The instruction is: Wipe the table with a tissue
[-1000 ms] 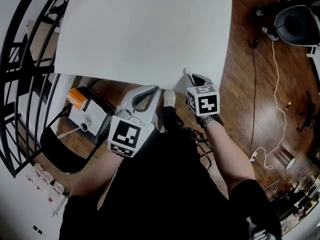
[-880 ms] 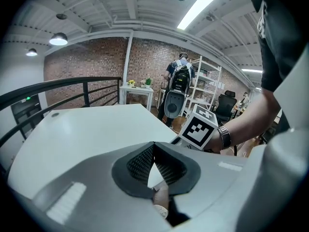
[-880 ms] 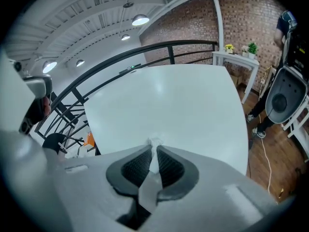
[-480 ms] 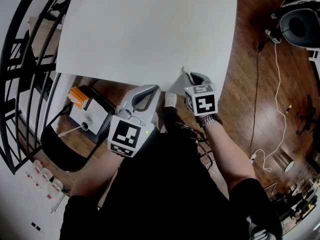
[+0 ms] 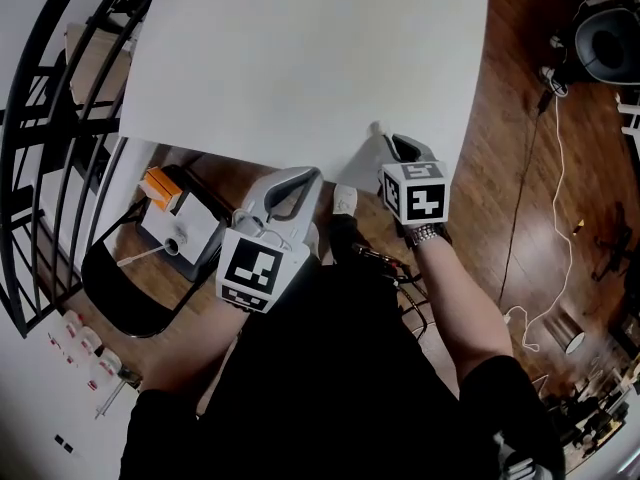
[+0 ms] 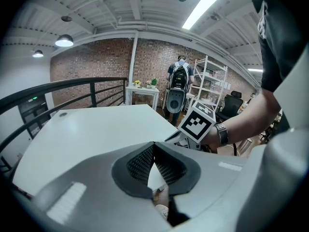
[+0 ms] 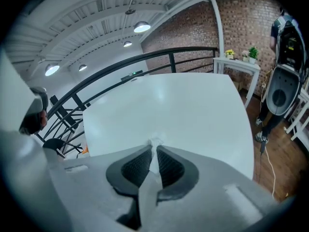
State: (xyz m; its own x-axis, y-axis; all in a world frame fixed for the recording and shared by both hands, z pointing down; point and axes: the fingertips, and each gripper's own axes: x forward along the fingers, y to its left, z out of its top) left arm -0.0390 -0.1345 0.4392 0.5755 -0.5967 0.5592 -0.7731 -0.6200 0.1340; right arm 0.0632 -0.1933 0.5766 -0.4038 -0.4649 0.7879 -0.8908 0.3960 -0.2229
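The white table (image 5: 300, 58) fills the upper half of the head view. My right gripper (image 5: 384, 140) sits at its near edge, right of centre, shut on a small white tissue (image 5: 376, 128) that pokes out at the tips. In the right gripper view the tissue (image 7: 155, 144) is pinched between the dark pads, with the tabletop (image 7: 183, 110) ahead. My left gripper (image 5: 308, 176) hangs below the table's near edge, off the surface, and is shut with nothing in it. In the left gripper view its jaws (image 6: 153, 145) meet at the tips.
A black chair (image 5: 130, 298) and a white box with an orange part (image 5: 180, 223) stand under the table's left corner. A black railing (image 5: 40, 118) runs along the left. On the wooden floor to the right lie a white cable (image 5: 545, 218) and an office chair (image 5: 610, 43).
My right gripper has moved forward with the tissue, from just below the near edge onto the table's edge. The left gripper has stayed put.
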